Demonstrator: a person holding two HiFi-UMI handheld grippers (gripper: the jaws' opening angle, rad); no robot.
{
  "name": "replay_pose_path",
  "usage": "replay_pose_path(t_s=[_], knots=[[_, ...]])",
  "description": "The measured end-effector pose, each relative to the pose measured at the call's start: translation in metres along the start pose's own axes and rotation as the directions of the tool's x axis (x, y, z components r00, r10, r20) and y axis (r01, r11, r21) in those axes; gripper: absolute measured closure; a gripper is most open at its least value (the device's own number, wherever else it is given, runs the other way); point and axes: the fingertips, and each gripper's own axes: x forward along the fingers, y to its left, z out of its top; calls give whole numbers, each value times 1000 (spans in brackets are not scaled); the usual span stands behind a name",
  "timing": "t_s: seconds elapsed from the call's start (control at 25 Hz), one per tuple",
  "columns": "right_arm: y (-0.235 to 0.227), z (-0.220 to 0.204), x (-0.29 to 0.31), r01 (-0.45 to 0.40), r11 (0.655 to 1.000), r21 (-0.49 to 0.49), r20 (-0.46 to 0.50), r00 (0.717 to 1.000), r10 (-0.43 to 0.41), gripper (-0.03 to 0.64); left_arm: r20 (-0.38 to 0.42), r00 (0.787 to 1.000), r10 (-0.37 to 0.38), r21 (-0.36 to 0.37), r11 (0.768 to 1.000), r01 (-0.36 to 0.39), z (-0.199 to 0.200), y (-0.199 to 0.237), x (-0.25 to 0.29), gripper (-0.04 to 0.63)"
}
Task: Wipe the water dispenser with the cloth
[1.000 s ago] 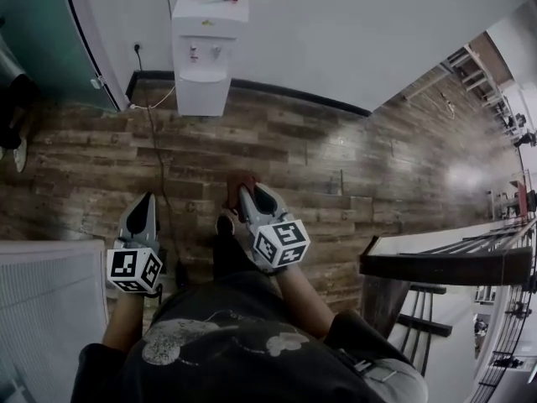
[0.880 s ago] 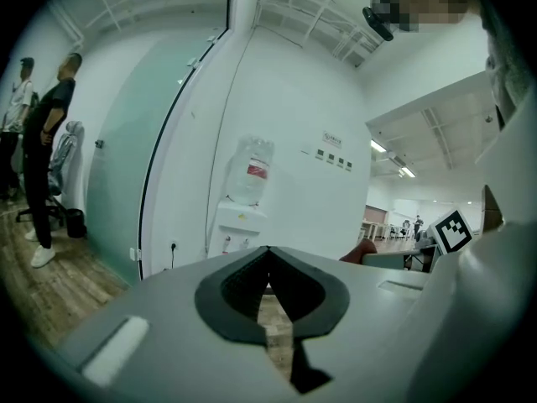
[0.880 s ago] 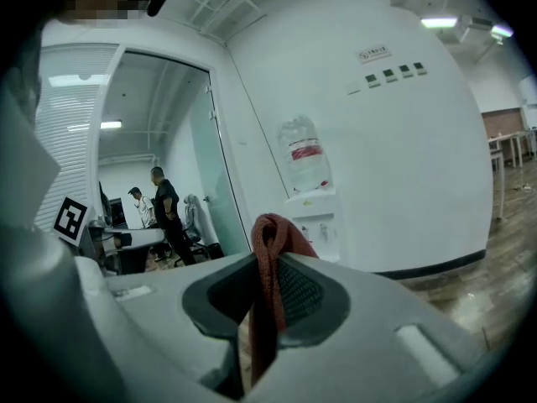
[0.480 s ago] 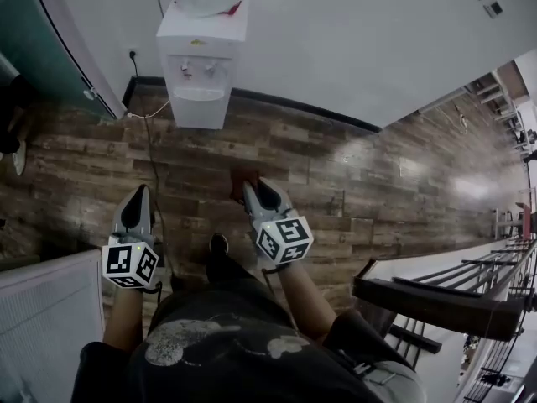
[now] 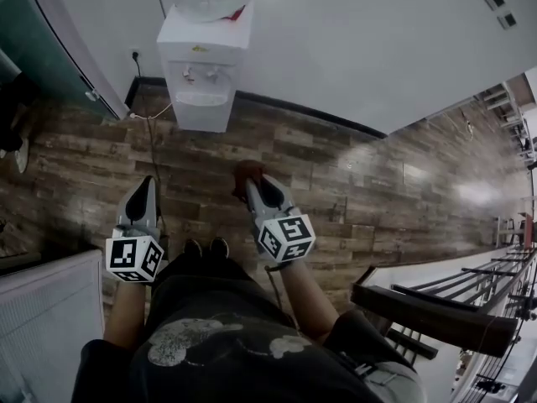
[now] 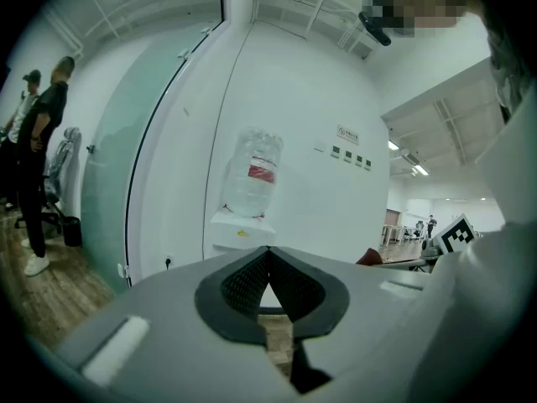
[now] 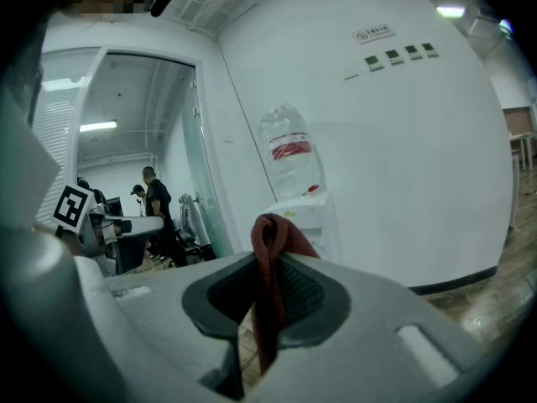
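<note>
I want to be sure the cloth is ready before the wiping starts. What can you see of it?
The cloth is dark red and looks like soft fabric, bunched into a narrow fold. It is clamped between the jaws of the right gripper. A rounded loop pokes out past the jaw tips and a strip hangs down between the pads. From the head view it is a small reddish lump at the gripper's tip. It is held in the air, short of the water dispenser and not touching it.

White wall, dark wood-plank floor, green glass partition, black railing
</note>
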Motion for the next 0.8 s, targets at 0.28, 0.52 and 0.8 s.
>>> replay_pose_path(t_s=[0.28, 0.52, 0.8], knots=[[13, 13, 30, 15, 999, -35, -4, 1000, -15, 575, -7, 999, -43, -11, 999, 43, 4, 24, 25, 577], [27, 43, 77, 28, 997, -78, 19, 999, -27, 575, -4, 994, -108, 2, 994, 108, 23, 54, 57, 577], [66, 63, 139, -33, 984, -175, 24, 999, 38, 575, -3, 993, -121, -11, 993, 121, 32, 94, 84, 577]])
